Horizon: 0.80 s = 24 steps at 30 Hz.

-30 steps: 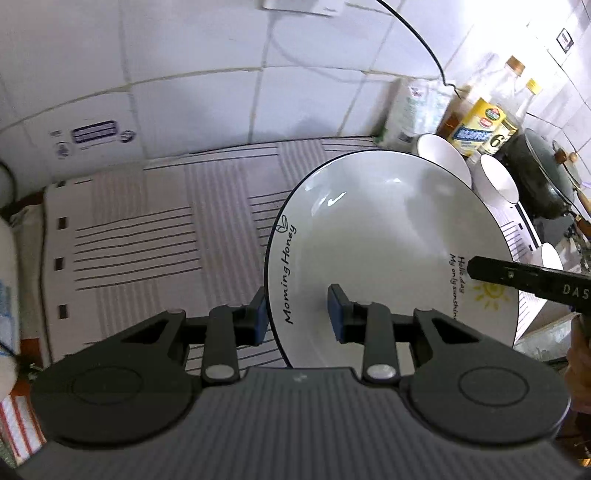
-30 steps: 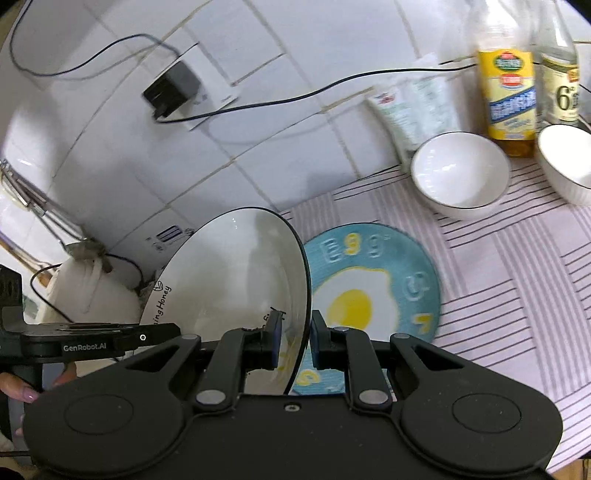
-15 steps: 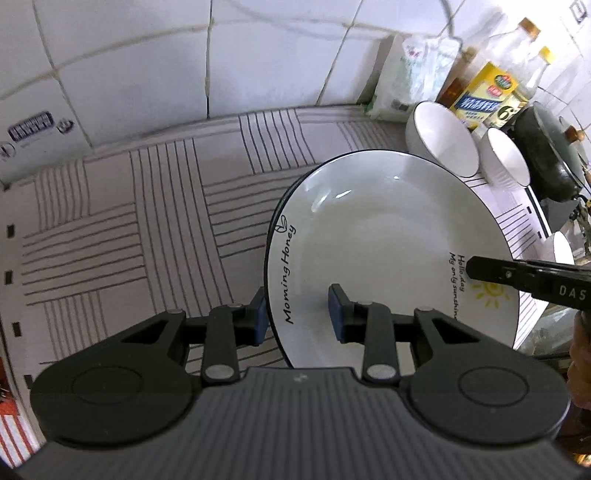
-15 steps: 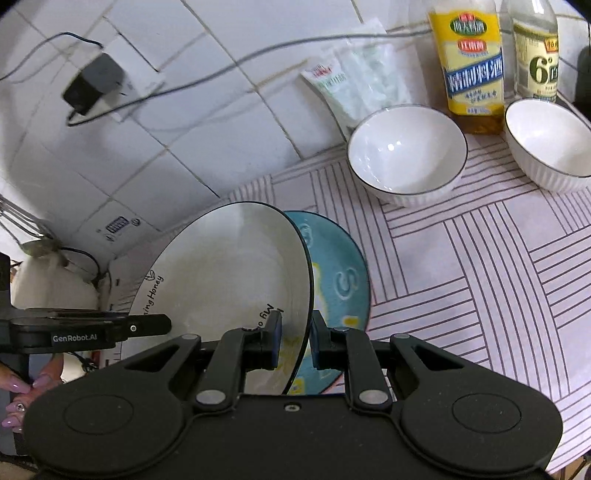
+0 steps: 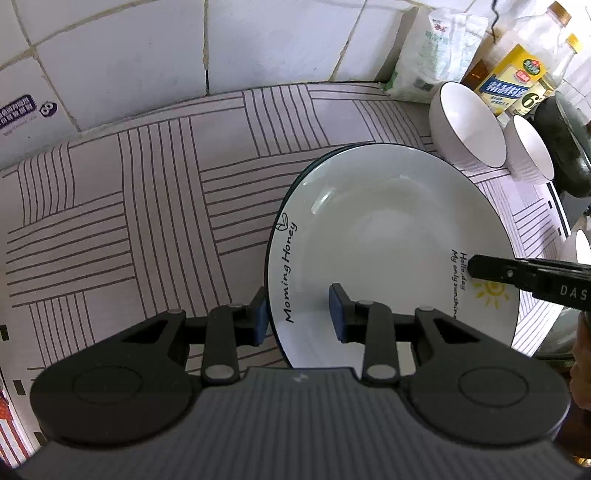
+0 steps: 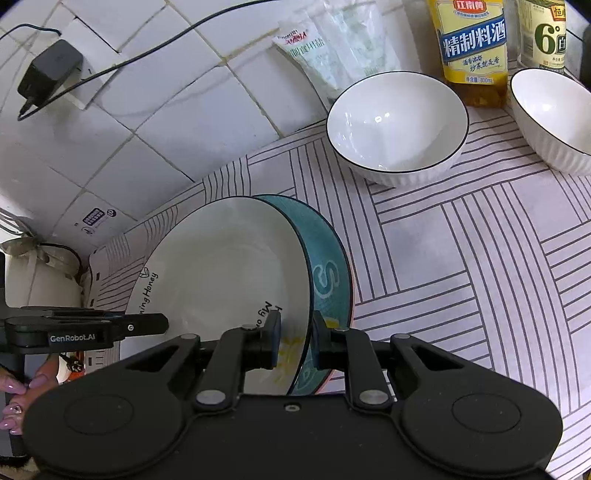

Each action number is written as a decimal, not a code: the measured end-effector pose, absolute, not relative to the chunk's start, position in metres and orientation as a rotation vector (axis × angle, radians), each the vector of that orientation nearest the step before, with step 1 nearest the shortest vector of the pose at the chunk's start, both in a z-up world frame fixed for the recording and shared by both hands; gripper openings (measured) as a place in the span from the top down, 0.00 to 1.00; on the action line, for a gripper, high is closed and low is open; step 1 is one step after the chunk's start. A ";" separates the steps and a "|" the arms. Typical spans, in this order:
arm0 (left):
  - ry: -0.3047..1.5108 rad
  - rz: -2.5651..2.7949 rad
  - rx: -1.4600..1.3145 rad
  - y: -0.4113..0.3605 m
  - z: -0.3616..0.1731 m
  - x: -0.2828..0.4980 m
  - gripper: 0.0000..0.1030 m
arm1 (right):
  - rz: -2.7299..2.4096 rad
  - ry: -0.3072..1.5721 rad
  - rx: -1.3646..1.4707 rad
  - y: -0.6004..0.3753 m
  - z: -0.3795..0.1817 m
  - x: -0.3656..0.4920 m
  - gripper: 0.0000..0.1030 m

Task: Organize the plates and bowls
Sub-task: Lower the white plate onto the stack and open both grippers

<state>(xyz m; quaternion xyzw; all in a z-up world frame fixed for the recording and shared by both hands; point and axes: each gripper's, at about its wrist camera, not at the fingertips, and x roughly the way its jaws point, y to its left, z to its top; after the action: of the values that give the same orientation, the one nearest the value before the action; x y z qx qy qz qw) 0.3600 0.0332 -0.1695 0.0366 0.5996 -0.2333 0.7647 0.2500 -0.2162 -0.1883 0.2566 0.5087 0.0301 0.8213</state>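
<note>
A white plate lettered "Morning Honey" lies on top of a teal egg-print plate on the striped mat. My left gripper is open, its fingers astride the white plate's near-left rim. My right gripper is open a little, its fingers astride the white plate's opposite rim, with the teal plate just outside the right finger. Two white bowls stand behind near the wall; they also show in the left wrist view.
Two bottles and a plastic bag stand against the tiled wall. A dark pot sits at the far right. A charger with a cable hangs on the wall. A white appliance stands to the left.
The white plate came down from a tilted hold onto the teal plate. My right gripper's fingers have parted from the rim. Both cameras moved lower and closer to the mat.
</note>
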 end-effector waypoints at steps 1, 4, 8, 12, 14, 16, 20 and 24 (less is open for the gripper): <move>1.310 -0.508 0.076 0.034 -0.170 0.361 0.69 | 0.062 1.083 0.542 -0.216 -0.188 0.251 0.80; 1.319 -0.506 0.070 0.034 -0.173 0.365 0.69 | 0.063 1.084 0.519 -0.214 -0.189 0.256 0.79; 1.355 -0.488 0.041 0.037 -0.179 0.371 0.69 | 0.066 1.098 0.495 -0.213 -0.191 0.261 0.79; 1.366 -0.489 0.031 0.038 -0.181 0.374 0.69 | 0.062 1.102 0.470 -0.210 -0.190 0.265 0.79; 1.370 -0.494 0.045 0.035 -0.181 0.375 0.69 | 0.056 1.110 0.456 -0.209 -0.191 0.266 0.78; 1.382 -0.499 0.047 0.033 -0.183 0.376 0.69 | 0.043 1.117 0.436 -0.208 -0.190 0.268 0.77; 1.390 -0.501 0.044 0.030 -0.186 0.376 0.69 | 0.007 1.144 0.399 -0.204 -0.190 0.271 0.73; 1.399 -0.517 0.048 0.032 -0.186 0.381 0.70 | -0.021 1.139 0.392 -0.201 -0.188 0.270 0.73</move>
<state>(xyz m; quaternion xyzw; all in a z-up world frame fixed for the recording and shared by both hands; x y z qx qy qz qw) 0.3807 0.0321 -0.1863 0.0219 0.6363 -0.2350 0.7344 0.2702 -0.2007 -0.1882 0.1844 0.5357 -0.0099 0.8240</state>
